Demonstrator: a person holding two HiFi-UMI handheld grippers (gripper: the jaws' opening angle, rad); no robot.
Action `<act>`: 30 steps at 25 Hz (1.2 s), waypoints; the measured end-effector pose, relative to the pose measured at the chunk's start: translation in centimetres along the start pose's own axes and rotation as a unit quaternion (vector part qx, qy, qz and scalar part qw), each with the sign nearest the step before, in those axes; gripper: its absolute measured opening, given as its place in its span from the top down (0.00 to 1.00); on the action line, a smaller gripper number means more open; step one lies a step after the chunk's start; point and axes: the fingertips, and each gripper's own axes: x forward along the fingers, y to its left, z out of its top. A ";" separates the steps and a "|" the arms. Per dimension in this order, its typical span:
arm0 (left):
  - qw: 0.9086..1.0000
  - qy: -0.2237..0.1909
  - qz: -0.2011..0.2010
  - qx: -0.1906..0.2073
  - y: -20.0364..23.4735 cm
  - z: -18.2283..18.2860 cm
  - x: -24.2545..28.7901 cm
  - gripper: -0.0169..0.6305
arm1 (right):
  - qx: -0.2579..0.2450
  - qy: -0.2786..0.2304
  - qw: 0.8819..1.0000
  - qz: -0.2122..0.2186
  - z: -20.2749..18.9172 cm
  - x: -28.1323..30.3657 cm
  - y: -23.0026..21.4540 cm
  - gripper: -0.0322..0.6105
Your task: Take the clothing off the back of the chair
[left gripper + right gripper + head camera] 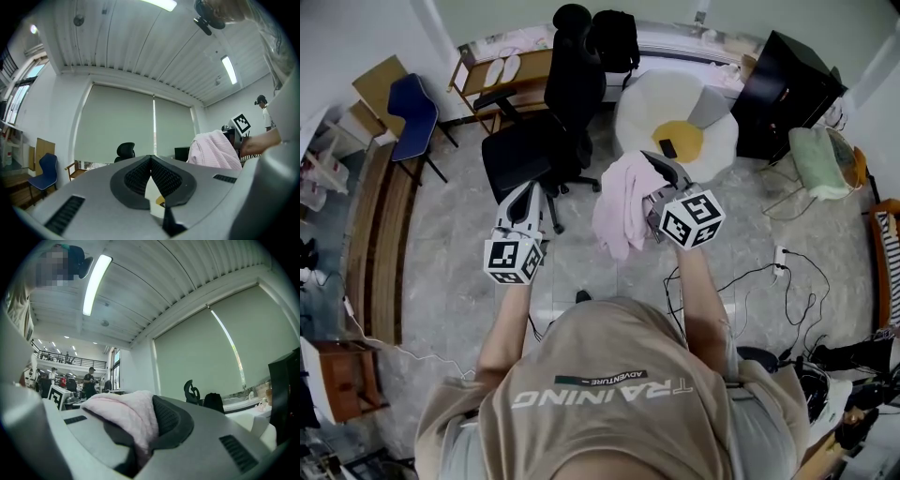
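You are clamping the pink cloth garment [619, 202] in your right gripper [654, 167], its length hanging below the jaws, off the black office chair [546, 131] ahead. Your left gripper [525, 199] is hovering alongside, jaws together.

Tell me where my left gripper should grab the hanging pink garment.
Probably the loose hanging fold of the pink garment, from its left, the side nearest the left gripper. The cloth drapes free there, while the right gripper is shut on its upper part.
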 end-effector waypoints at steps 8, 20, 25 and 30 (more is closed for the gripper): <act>1.000 -0.002 -0.004 0.002 -0.1 -0.2 0.8 0.95 | -0.001 -0.001 1.000 0.003 -0.2 0.3 -0.2 0.88; 1.000 -0.007 -0.007 0.005 0.6 -0.1 2.3 0.95 | -0.009 0.004 1.000 0.007 -0.3 1.3 -1.1 0.88; 1.000 -0.011 -0.010 0.007 0.8 0.5 2.9 0.95 | -0.014 0.000 1.000 0.007 0.4 1.7 -1.3 0.88; 1.000 -0.013 -0.012 0.008 0.8 1.0 3.2 0.95 | -0.013 0.000 1.000 0.010 0.7 1.9 -1.3 0.88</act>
